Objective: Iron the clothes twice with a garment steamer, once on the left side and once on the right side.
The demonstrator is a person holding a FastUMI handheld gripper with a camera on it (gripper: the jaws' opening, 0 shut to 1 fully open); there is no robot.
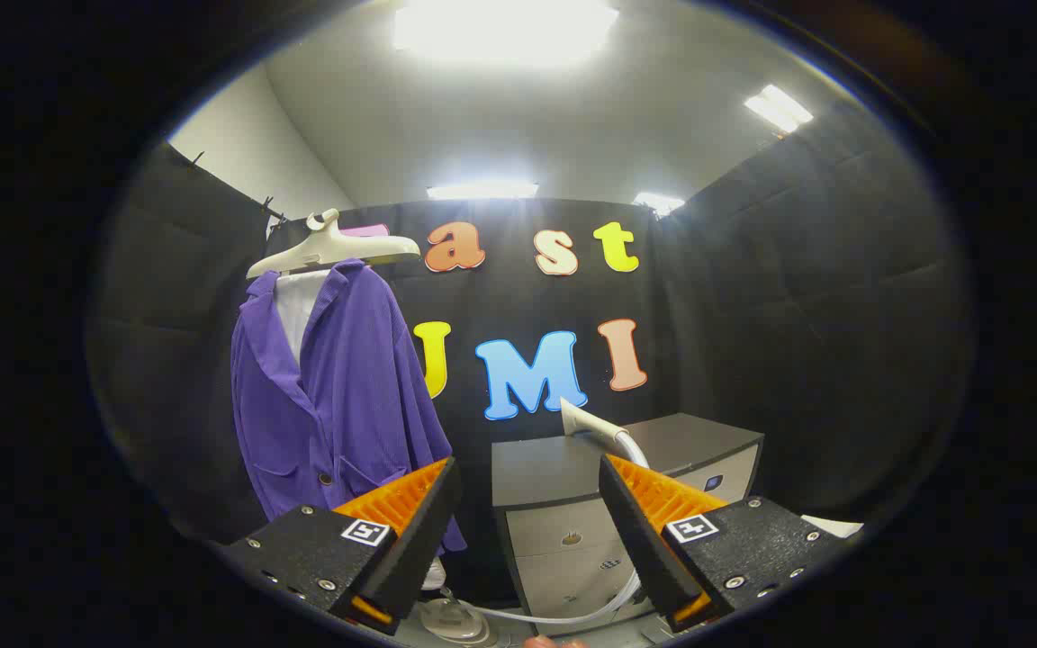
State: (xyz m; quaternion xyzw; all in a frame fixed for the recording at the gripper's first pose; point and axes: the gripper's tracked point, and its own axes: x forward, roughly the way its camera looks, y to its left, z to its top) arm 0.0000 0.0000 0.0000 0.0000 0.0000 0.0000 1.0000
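Note:
A purple jacket hangs on a pale hanger in front of the booth's black wall, beyond my left finger. The garment steamer's white head lies on a dark cabinet top, just beyond my right finger. Its pale hose curves down past the cabinet front to a round base on the floor. My gripper is open, with nothing between its fingers, and stands short of the steamer head.
The grey cabinet with drawers stands right of the jacket, against the back wall. Black cloth walls close the booth on both sides. A white sheet lies low at the right.

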